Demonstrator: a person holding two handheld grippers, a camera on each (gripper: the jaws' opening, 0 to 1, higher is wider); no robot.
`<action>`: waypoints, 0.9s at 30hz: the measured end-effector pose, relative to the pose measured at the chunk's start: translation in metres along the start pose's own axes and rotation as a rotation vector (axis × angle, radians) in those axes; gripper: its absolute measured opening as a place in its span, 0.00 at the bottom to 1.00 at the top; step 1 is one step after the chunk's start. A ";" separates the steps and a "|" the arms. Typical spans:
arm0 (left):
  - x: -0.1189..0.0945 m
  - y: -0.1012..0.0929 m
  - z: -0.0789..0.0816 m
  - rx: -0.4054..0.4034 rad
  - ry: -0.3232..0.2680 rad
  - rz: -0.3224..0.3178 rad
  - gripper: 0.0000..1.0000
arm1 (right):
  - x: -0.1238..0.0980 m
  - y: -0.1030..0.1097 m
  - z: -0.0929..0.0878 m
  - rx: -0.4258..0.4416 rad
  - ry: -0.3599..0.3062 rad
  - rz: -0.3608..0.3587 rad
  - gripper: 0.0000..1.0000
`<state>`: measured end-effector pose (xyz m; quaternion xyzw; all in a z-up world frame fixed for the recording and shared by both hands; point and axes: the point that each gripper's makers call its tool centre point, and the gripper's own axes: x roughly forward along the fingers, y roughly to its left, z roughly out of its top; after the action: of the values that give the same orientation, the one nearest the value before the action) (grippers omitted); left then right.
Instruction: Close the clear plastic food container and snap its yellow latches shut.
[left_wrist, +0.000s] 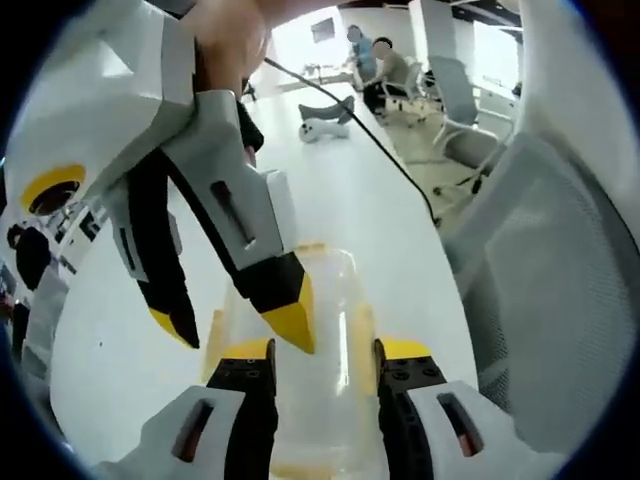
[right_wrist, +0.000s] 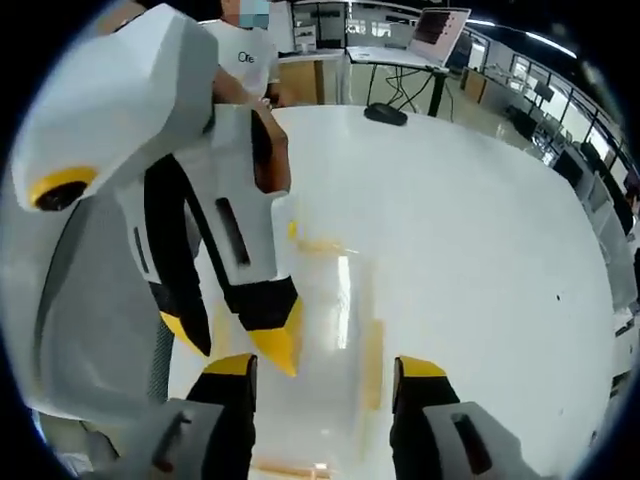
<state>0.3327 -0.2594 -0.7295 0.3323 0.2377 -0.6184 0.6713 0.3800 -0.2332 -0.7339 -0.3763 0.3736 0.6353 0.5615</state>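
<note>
The clear plastic container (left_wrist: 330, 290) lies on the white table (left_wrist: 330, 190), with yellow latches (left_wrist: 362, 335) along its sides. My left gripper (left_wrist: 325, 350) stands open, its jaws either side of the container's near end. The right gripper (left_wrist: 235, 325) comes down from the upper left, open, one yellow fingertip (left_wrist: 290, 322) over the container's left edge. In the right gripper view the container (right_wrist: 340, 290) is blurred, lying between the open jaws of my right gripper (right_wrist: 325, 367). The left gripper (right_wrist: 230, 345) reaches in from the left, open, close to the container's left side.
A white mesh office chair (left_wrist: 560, 280) stands close on the right, and a black cable (left_wrist: 380, 145) runs across the table. People sit at the far end. A laptop (right_wrist: 440, 25) and black mouse (right_wrist: 385, 113) lie on the table's far side; a person (right_wrist: 245, 55) stands behind.
</note>
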 end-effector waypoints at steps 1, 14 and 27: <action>0.001 -0.001 0.000 0.011 0.008 0.004 0.37 | 0.000 0.001 0.001 -0.010 0.005 0.004 0.51; 0.000 0.000 -0.004 0.074 0.066 0.016 0.37 | 0.002 0.002 -0.001 0.016 0.105 0.047 0.48; 0.004 -0.001 -0.006 0.107 0.140 0.049 0.37 | 0.004 0.001 -0.003 0.017 0.130 0.049 0.48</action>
<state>0.3327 -0.2573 -0.7367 0.4159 0.2425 -0.5890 0.6491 0.3790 -0.2345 -0.7389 -0.4026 0.4240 0.6198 0.5234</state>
